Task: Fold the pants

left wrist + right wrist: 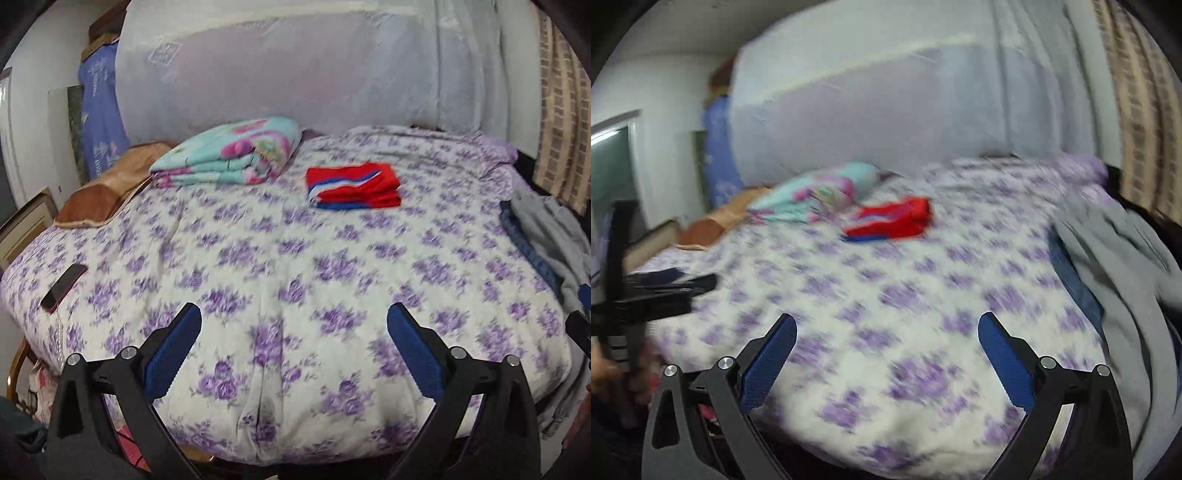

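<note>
Grey pants are lying in a loose, unfolded heap along the right edge of the bed, partly draping over its side, with a strip of blue cloth showing beneath them. In the left wrist view the same pants are sitting at the far right of the frame. Their long axis is running roughly near-to-far along that edge, though the bunching is making this hard to judge exactly.

The right gripper is hovering over the near middle of the bed with the pants off to its right, and it looks to be the nearer of the two. Its jaws are spread wide, holding nothing and touching nothing. The left gripper is hanging over the near middle as well, jaws equally wide and empty, well apart from the pants.

A folded red garment is resting near the far middle, likely done with. Judging from this, the next move is calling for a reach rightward to the heap, then dragging it onto the bare floral cover for spreading.
</note>
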A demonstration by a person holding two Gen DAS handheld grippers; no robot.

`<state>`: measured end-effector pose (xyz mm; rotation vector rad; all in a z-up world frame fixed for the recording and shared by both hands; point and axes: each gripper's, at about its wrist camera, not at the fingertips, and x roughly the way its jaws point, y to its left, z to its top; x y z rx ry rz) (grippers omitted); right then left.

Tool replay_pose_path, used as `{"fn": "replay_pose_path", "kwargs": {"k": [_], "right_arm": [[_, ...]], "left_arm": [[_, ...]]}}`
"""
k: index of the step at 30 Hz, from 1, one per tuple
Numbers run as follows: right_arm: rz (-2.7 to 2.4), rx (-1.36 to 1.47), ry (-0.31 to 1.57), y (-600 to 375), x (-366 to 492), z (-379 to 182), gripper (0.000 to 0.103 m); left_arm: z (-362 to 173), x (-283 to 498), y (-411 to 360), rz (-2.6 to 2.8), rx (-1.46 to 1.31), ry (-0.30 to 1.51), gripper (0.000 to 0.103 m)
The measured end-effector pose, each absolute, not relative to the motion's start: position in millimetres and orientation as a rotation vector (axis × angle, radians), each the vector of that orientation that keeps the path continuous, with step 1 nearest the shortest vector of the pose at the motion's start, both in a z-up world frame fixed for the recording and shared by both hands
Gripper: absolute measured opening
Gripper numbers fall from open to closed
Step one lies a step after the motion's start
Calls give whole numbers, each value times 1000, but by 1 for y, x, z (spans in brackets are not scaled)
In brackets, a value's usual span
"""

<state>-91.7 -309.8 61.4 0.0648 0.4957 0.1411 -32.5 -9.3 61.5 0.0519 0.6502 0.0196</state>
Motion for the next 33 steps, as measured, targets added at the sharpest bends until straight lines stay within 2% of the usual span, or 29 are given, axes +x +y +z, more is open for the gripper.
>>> {"fn": "replay_pose_path", "kwargs": {"k": [6,33], "right_arm": [[73,76,496,-318,-89,43,99],[68,50,506,-315,-80,40,99]], "left_arm": [[40,-26,-13,12,68,703,98],[31,-20,-13,-46,34,689,98]]}}
